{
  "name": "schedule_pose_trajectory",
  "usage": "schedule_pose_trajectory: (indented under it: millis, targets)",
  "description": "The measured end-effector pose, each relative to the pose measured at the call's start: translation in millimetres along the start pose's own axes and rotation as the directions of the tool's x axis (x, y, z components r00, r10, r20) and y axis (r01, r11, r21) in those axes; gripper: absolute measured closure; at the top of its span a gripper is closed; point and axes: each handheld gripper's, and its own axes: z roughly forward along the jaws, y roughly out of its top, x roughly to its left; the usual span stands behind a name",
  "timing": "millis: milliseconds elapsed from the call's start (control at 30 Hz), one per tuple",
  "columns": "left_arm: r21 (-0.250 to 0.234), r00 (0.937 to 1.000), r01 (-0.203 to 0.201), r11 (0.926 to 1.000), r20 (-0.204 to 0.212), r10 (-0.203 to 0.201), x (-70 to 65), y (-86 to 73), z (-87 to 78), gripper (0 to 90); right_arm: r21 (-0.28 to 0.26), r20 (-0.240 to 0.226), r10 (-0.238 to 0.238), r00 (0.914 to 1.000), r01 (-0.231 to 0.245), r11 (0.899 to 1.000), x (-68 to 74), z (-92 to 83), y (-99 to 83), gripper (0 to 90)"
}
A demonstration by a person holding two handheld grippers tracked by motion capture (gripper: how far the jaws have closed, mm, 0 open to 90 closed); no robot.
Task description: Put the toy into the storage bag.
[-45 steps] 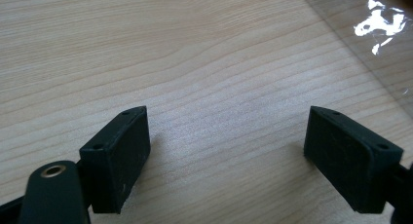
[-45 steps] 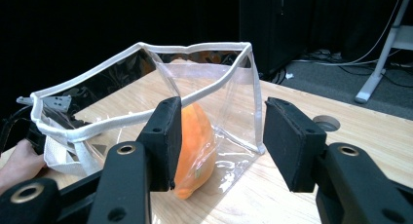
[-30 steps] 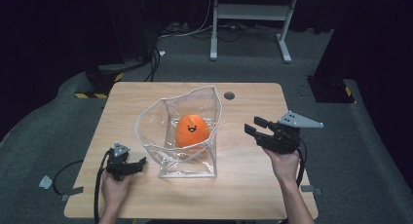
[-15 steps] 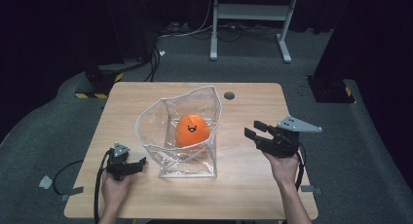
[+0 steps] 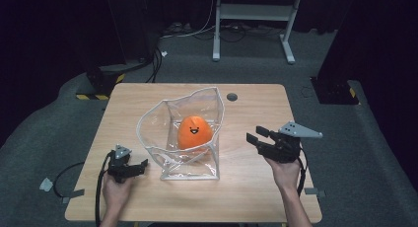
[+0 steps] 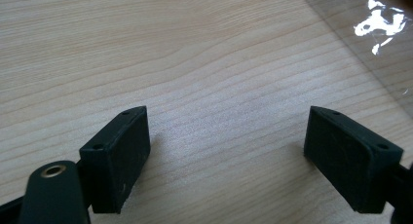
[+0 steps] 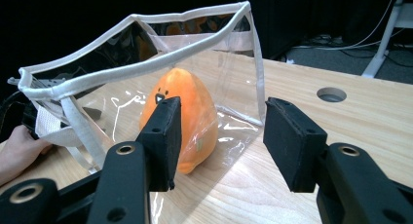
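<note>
Orange plush toy (image 5: 194,132) sitting upright inside clear bag (image 5: 162,116) on counter (image 5: 256,187), lying left of nearer right tool (image 5: 255,136), both tools gaping half-open, empty.

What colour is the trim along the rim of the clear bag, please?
White trim, seen best in the right gripper view.

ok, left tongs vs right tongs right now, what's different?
The left tongs sit low at the clear bag's near left corner, over bare table; the right tongs are raised right of the bag, aimed at the orange toy inside. The right carry a bigger grey plate. Both are open and empty.
</note>
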Motion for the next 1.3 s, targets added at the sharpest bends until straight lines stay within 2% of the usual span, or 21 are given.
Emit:
schedule_pose_trajectory:
  millis: [1300]
  targets:
    - [0.000,1.0000,0.000,1.0000,0.000,0.000,-0.1,0.0,0.0,17.1,0.027,0.018,0.028,0.9994,-0.029,0.999,-4.2,9.3,-23.3,48.4]
